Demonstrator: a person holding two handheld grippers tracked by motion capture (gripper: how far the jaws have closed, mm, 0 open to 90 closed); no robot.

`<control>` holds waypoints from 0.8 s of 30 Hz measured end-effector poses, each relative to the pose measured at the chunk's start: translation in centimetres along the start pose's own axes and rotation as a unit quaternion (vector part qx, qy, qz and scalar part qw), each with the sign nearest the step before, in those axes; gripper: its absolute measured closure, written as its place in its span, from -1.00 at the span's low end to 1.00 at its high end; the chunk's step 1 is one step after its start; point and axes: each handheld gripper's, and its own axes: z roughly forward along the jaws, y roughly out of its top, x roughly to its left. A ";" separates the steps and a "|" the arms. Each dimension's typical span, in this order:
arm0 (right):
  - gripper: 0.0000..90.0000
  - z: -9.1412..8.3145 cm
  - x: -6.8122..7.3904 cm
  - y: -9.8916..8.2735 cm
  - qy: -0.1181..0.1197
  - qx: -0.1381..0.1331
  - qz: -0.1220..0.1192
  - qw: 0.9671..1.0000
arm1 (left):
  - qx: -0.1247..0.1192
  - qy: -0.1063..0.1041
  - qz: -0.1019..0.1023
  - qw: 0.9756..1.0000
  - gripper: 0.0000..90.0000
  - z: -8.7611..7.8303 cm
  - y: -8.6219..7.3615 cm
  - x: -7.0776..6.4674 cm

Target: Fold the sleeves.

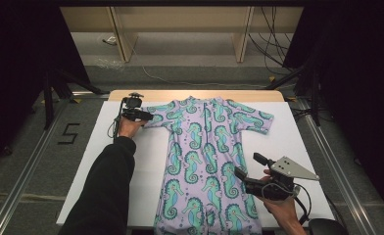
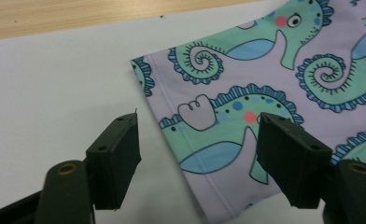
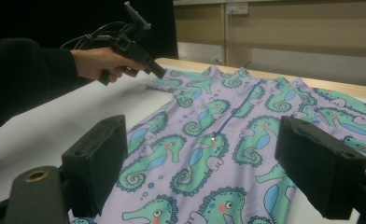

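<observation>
1. The seahorse-print romper (image 1: 207, 161) lies flat, front up, on the white counter (image 1: 298, 147), sleeves spread.
2. It looks light, soft and limp; it will likely sag and slide, so hems and seams make the best holds.
3. The left tool (image 2: 197, 154) stands parted over the sleeve cuff (image 2: 172, 126), its pads off the cloth.
4. The right tool (image 1: 248, 169) hangs wide open beside the romper's leg, gripping nothing.
5. No containers in sight.

Right gripper (image 3: 202, 163) jaws gape over the seahorse romper (image 3: 218, 140) (lying flat).
</observation>
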 end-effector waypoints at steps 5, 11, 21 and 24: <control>-0.59 0.0 0.0 0.0 0.000 -0.001 -0.001 1.000 | 0.008 0.003 0.000 1.000 -0.18 0.6 0.1 0.0; -0.59 0.0 0.0 0.0 0.000 -0.002 -0.001 1.000 | 0.014 0.011 0.003 1.000 -0.04 0.9 0.5 -0.3; -0.59 0.0 0.0 0.0 0.002 -0.001 -0.002 1.000 | 0.020 0.016 0.000 1.000 0.26 1.7 0.3 -0.7; -0.58 0.0 0.0 0.0 0.003 -0.001 -0.003 1.000 | 0.010 0.020 -0.004 1.000 0.51 1.8 0.2 -1.0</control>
